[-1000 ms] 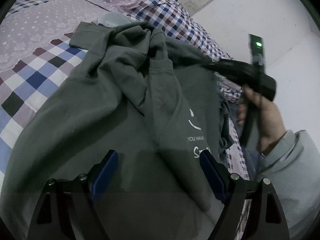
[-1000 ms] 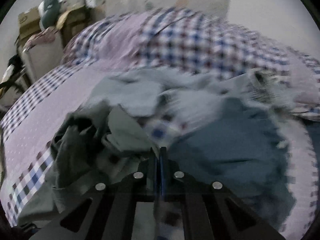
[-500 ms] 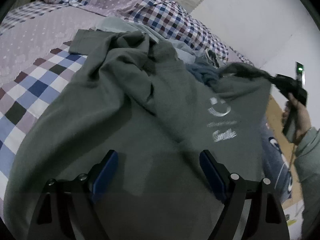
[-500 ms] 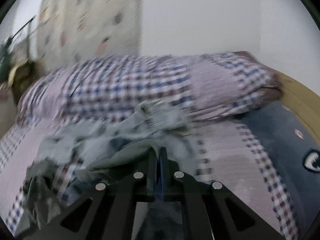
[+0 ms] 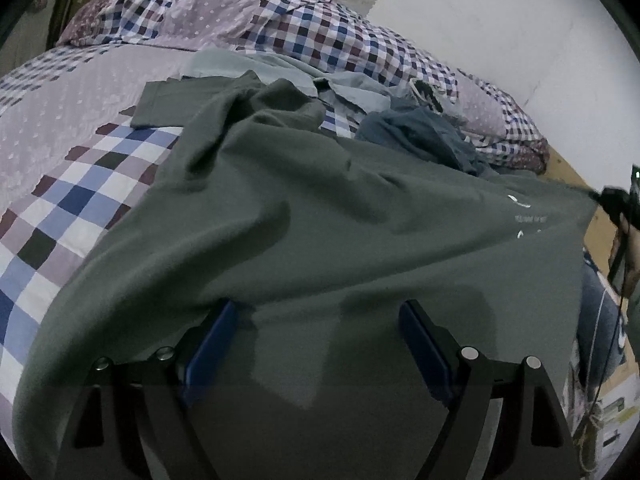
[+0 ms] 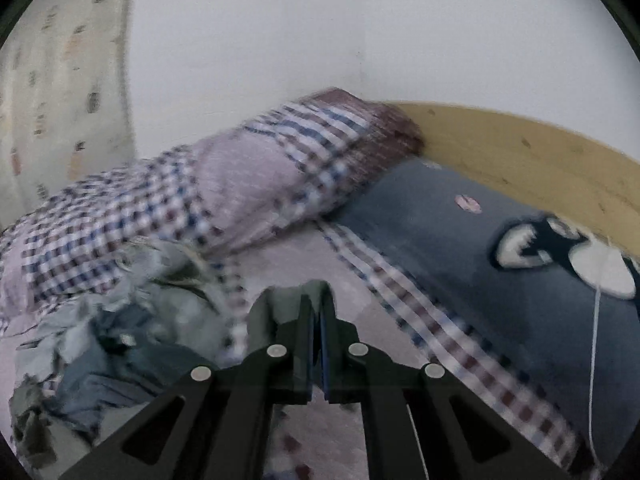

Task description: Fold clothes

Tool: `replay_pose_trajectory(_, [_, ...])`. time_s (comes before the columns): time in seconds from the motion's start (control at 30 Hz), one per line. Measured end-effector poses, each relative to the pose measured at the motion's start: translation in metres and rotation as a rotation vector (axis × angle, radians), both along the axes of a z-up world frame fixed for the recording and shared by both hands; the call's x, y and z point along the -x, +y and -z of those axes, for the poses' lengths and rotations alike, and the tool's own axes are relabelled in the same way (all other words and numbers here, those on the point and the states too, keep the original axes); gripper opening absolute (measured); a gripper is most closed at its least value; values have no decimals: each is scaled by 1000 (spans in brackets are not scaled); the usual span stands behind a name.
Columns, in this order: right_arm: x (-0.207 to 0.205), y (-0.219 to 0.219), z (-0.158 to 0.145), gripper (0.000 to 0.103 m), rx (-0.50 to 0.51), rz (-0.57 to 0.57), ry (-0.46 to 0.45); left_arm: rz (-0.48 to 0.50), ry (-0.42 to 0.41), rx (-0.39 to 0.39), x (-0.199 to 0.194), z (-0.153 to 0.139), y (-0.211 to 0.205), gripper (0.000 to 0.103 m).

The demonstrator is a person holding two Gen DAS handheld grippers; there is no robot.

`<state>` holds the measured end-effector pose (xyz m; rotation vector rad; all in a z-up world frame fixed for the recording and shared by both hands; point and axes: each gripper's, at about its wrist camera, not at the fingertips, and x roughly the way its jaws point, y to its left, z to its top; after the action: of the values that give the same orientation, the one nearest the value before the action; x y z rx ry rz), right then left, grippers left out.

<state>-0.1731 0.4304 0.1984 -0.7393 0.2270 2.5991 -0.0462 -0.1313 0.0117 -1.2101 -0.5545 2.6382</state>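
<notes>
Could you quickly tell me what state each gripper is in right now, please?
Left gripper: open, over the green T-shirt.
Right gripper: shut on a corner of the green T-shirt.

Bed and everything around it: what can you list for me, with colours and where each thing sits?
Dark green cotton T-shirt with white print: one, spread across the bed's near side, its far corner pulled out to the right.
Checked purple, blue and white quilt: one, covering the bed.
Checked pillows: a row along the wall, number unclear.
Pale grey-blue crumpled clothes: a heap, behind the T-shirt.
Dark blue crumpled garment: one, right of that heap.
Dark blue shark-print cushion: one, by the wooden bed edge.
White wall: behind the bed.
Left gripper: blue pads, open above the T-shirt.
Right gripper: shut on the T-shirt's fabric.
Person's hand: one, far right.
</notes>
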Motion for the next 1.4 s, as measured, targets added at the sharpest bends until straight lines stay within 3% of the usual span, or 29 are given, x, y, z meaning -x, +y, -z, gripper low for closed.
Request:
replay_pose_trajectory(0.23, [-39, 70, 119, 3, 220, 141, -338, 0, -4, 36, 1, 2, 4, 87])
replay_pose_trajectory(0.4, [-77, 103, 157, 4, 267, 180, -477, 0, -2, 50, 1, 4, 5, 87])
replay_pose_trajectory(0.47, [-86, 113, 159, 7, 266, 176, -487, -1, 0, 50, 1, 4, 5, 87])
replay_pose_trajectory(0.53, [-92, 121, 150, 8, 286, 134, -411, -1, 2, 50, 0, 4, 5, 87])
replay_pose_trajectory(0.6, [-91, 124, 139, 21, 292, 73, -343, -1, 4, 49, 0, 4, 5, 87])
replay_pose_trajectory(0.67, [-82, 120, 126, 43, 273, -4, -293, -1, 6, 49, 0, 4, 5, 87])
replay_pose_trajectory(0.8, [-49, 112, 114, 50, 250, -96, -275, 0, 15, 39, -1, 4, 4, 87])
replay_pose_trajectory(0.9, [-28, 120, 119, 53, 275, -100, -292, 0, 22, 47, -1, 5, 5, 87])
replay_pose_trajectory(1.1, [9, 137, 177, 53, 356, -90, -371, 6, 26, 64, -1, 5, 7, 89])
replay_pose_trajectory(1.13, [11, 133, 182, 41, 357, -115, -374, 7, 26, 65, 0, 5, 7, 89])
replay_pose_trajectory(1.17, [10, 127, 181, 17, 340, -143, -363, 7, 27, 66, 0, 5, 7, 89])
replay_pose_trajectory(1.2, [7, 114, 176, 5, 300, -188, -337, 8, 27, 66, 0, 5, 7, 89])
replay_pose_trajectory(1.3, [-13, 43, 156, 5, 76, -421, -282, 8, 27, 67, 0, 6, 8, 89])
replay_pose_trajectory(1.4, [-42, -33, 160, 8, -98, -723, -331, 7, 28, 68, 0, 6, 8, 89])
